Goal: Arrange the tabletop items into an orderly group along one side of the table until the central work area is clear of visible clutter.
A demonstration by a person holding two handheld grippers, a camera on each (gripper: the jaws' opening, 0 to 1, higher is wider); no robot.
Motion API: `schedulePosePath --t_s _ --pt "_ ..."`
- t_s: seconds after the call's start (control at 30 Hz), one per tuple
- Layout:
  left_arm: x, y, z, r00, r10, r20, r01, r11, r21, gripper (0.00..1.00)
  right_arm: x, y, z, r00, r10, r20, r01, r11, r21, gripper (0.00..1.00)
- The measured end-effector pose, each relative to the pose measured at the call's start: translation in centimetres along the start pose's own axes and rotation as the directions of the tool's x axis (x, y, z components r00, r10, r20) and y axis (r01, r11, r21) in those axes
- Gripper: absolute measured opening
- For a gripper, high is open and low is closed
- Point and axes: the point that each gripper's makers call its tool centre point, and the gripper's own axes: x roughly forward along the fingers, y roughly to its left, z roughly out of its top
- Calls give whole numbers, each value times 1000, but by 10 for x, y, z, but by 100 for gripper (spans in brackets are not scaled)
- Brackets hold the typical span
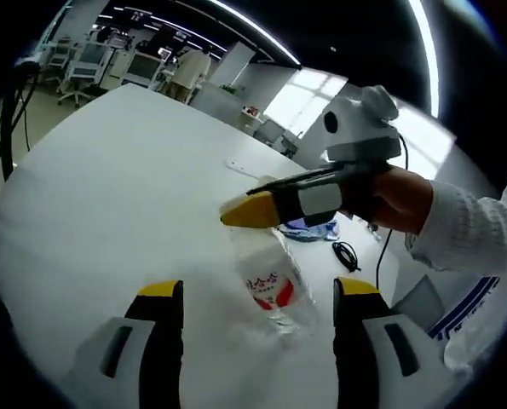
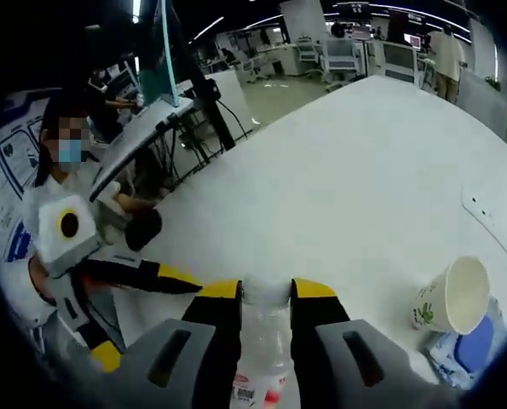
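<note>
step: plastic bottle (image 2: 262,358) is being carried toward a side grouping
right hand-held gripper (image 2: 265,291): pinched on bottle neck
left hand-held gripper (image 1: 257,290): spread, bottle between jaws, not touched
next: bottle likely to be set beside paper cup (image 2: 451,297)
room: white tabletop (image 2: 355,170) wide and bare; edge near the cup

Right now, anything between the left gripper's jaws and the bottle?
Nothing. In the left gripper view the left gripper is open around the bottle, with bare white table in both gaps. The right gripper grips the bottle's top.
</note>
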Motion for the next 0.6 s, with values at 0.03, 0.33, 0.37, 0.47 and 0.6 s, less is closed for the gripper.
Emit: schedulePosePath --t_s 0.03,0.33,0.37,0.47,0.6 --pt "2 -3 -1 1000 -15 -7 15 1000 11 72 -5 0 -1 1000 4 7 -4 1000 1 19" --pt "14 -33 -6 985 -161 -68 167 983 82 72 -33 14 -2 989 115 94 -109 992 -70 19" --pt "15 -34 -6 983 -171 -74 177 980 90 72 -39 16 -2 984 136 111 -128 989 -78 19" --pt "18 -38 -7 975 -203 -89 211 972 104 71 -49 19 -4 976 175 131 -162 981 -105 19" --pt "22 -45 -11 959 -254 -123 270 954 133 70 -61 25 -6 957 238 164 -217 967 -132 19"
